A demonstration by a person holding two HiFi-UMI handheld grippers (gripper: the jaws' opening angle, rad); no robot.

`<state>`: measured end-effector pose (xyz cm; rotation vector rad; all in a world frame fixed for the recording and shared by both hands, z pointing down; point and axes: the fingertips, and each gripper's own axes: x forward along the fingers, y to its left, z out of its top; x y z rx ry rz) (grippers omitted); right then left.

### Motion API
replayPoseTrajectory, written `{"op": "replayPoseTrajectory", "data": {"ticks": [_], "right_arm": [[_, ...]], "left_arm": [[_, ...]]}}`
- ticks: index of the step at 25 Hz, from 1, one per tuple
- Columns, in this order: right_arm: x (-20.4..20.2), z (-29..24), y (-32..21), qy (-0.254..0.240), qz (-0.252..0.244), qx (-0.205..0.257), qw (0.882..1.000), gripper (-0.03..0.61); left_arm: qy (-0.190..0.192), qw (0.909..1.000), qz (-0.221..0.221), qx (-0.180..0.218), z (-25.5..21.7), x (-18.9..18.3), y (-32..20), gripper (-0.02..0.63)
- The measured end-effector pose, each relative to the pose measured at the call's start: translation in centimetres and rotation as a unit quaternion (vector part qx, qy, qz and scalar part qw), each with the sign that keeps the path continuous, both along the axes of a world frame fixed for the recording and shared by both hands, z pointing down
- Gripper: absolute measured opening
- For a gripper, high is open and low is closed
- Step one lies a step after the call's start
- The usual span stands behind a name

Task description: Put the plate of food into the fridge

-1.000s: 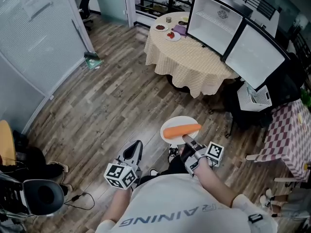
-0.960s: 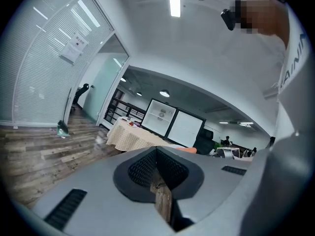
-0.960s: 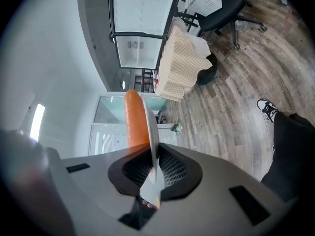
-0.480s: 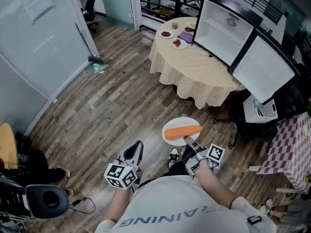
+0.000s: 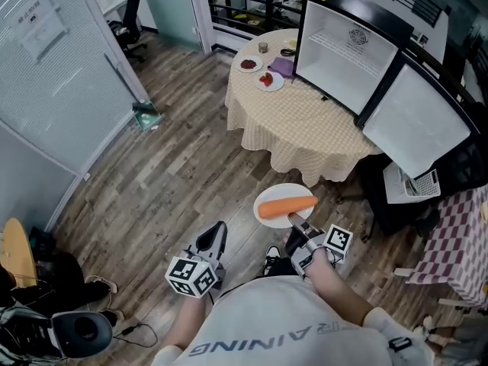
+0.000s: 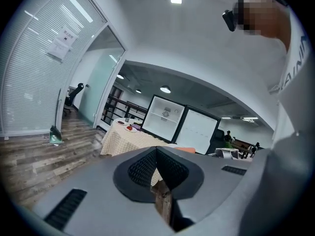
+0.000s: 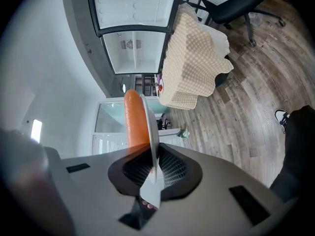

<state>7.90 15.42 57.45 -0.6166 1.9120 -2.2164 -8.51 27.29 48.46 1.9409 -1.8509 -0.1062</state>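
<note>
The right hand-held gripper [image 5: 293, 219] pinches the near rim of the white plate [image 5: 278, 192], level above the wooden floor [image 5: 175, 166] and well apart from the open fridge [image 5: 343, 40]. 1 carrot [image 5: 287, 206] lies loose across the plate, long axis rim to rim, left-right. Any tilt could roll it off. The left hand-held gripper [image 5: 212, 239] is closed and empty.

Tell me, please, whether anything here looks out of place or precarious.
Nothing is spilled or damaged. One thing is worth watching: the right gripper clamps the white plate by its near rim only. The carrot lies loose across the plate and reaches its edge, so a tilt could roll it off.
</note>
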Motion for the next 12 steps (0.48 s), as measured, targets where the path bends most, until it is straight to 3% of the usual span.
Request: {"op": "replayPoseTrajectory", "data": {"ticks": [12], "right_arm": [[1.2, 0.3, -10.8, -0.004, 0.002, 0.010, 1.000, 0.041]], "left_arm": [[-0.018, 0.9997, 0.014, 0.004, -0.5, 1.3, -11.8, 0.008]]}}
